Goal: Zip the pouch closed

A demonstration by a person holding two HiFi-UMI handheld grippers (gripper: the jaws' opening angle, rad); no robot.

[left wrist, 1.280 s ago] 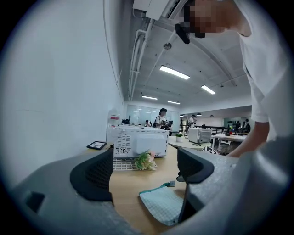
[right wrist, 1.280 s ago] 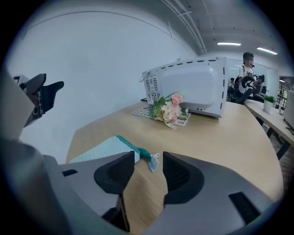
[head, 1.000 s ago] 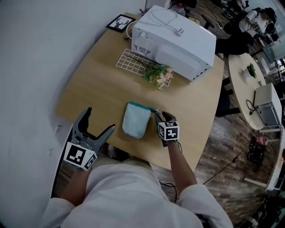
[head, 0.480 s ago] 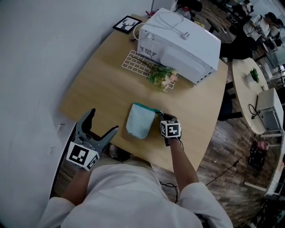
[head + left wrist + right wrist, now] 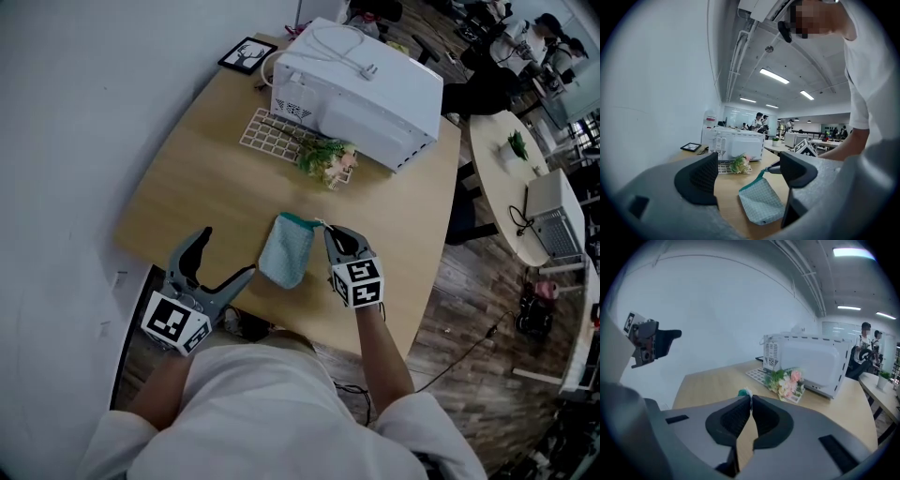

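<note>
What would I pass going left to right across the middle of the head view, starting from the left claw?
left claw, open and empty → pouch → right claw, its jaws just closed on the pouch's top corner → round table off to the side

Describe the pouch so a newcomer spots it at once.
Find the big white appliance at the wooden table's far end, then the flower bunch before it. Toward the near edge sits the pouch: the only cloth item, pale teal checked fabric with a darker teal zipper edge, its corner pinched by the right gripper, whose jaws have just closed.
</note>
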